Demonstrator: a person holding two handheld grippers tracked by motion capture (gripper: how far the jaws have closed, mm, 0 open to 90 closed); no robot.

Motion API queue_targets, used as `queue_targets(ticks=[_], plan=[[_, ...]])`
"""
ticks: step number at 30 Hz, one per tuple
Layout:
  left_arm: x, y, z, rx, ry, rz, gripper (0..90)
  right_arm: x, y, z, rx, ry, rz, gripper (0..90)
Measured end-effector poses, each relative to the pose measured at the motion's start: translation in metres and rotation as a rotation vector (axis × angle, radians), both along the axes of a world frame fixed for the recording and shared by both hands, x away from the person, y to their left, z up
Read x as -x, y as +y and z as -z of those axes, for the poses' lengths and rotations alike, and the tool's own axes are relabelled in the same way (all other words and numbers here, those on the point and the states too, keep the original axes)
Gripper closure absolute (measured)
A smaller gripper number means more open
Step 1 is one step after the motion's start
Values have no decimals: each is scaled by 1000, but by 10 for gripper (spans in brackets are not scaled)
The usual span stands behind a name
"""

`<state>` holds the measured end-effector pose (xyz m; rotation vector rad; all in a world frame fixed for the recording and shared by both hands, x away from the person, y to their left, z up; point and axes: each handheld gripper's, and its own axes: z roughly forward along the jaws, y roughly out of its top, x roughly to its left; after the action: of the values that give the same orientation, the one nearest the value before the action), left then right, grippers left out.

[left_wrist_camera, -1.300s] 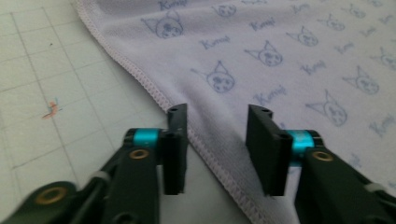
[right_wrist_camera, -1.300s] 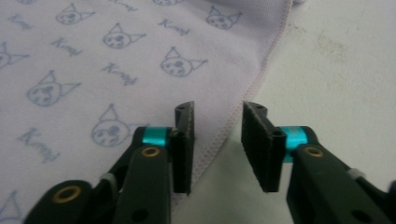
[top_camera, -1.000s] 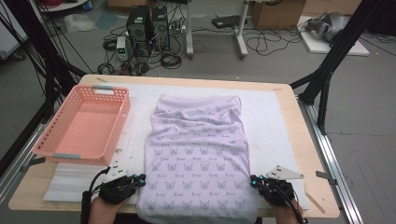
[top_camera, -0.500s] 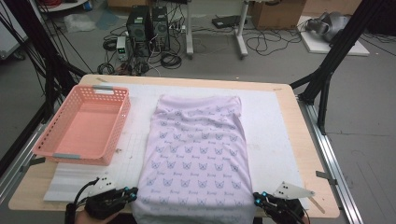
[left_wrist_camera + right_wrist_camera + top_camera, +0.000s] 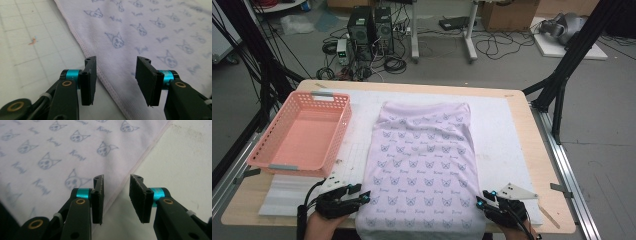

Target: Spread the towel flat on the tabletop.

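I've just let both hand-held grippers spring apart: left hand-held gripper (image 5: 116, 80) and right hand-held gripper (image 5: 116, 198) straddle the side hems of the cat-print cloth (image 5: 422, 170), released flat at the table's near edge, ready for folding.

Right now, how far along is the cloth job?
Done: the lilac cat-print cloth lies spread flat on the white mat.

In hand: both claws sit at its near corners. The left claw and right claw have just been opening; the hem runs under each gap, and no pad presses it.

Left: nothing is in the pink basket, so any folding or stowing remains.
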<state>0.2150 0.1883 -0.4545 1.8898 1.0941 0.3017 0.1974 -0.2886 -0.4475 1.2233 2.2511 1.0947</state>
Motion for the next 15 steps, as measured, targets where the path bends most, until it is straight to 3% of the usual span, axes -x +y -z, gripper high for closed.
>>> queue_targets(ticks=[2, 3, 4, 5, 6, 8, 15], plan=[[1, -3, 1, -19, -23, -1, 525, -4, 3, 2, 14, 11, 5, 647], [3, -4, 1, -53, -45, 1, 553, -4, 3, 3, 7, 10, 13, 679], [6, -5, 2, -72, -66, 1, 623, -4, 3, 3, 1, 10, 8, 774], [8, -4, 2, -97, -91, 12, 748, -3, 2, 3, -11, 19, -8, 854], [9, -4, 1, -92, -74, 21, 865, -1, 3, 3, -4, 14, -20, 863], [11, -4, -3, -120, -67, 30, 873, 2, 3, 0, 8, 23, -32, 871], [26, 12, -16, -32, -39, 51, 873, 23, -4, -8, -11, 18, -82, 872]])
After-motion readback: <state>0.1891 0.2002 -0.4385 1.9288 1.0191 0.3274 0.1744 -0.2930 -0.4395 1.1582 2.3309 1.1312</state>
